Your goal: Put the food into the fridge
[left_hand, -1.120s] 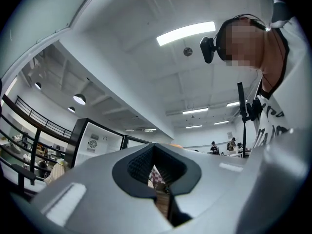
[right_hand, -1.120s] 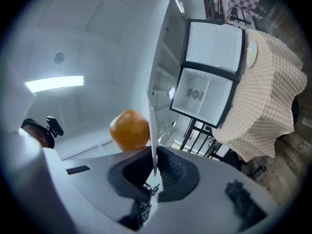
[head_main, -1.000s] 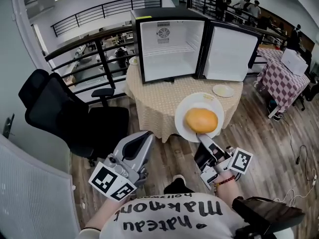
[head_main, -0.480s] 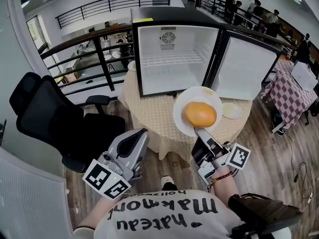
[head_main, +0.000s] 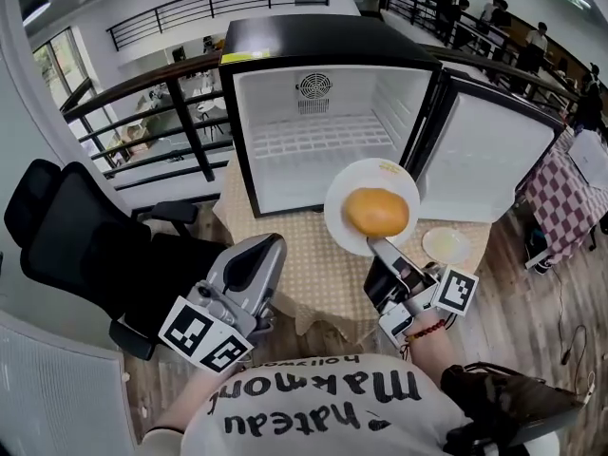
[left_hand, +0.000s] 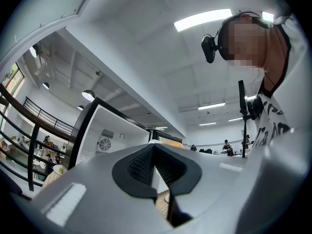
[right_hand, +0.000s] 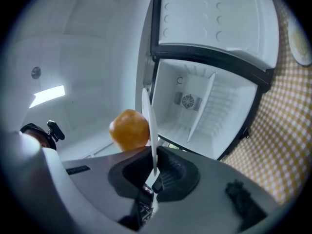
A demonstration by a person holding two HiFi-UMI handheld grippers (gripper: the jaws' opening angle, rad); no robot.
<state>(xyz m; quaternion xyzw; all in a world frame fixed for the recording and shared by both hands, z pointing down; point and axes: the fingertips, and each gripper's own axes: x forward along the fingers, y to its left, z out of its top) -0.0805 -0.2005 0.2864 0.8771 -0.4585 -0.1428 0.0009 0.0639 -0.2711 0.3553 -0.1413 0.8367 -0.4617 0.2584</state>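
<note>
A round golden bun lies on a white plate. My right gripper is shut on the plate's near rim and holds it level in front of the open mini fridge. In the right gripper view the plate shows edge-on between the jaws, with the bun on its left and the fridge's white inside beyond. The fridge door stands open to the right. My left gripper hangs low at the left, shut and holding nothing.
The fridge stands on a round table with a beige checked cloth. A small empty plate lies on it at the right. A black office chair stands to the left, a railing behind, and a checked table far right.
The plate with the bun has come closer to the fridge opening, and the fridge now looms larger. The left gripper has kept its place at the lower left.
</note>
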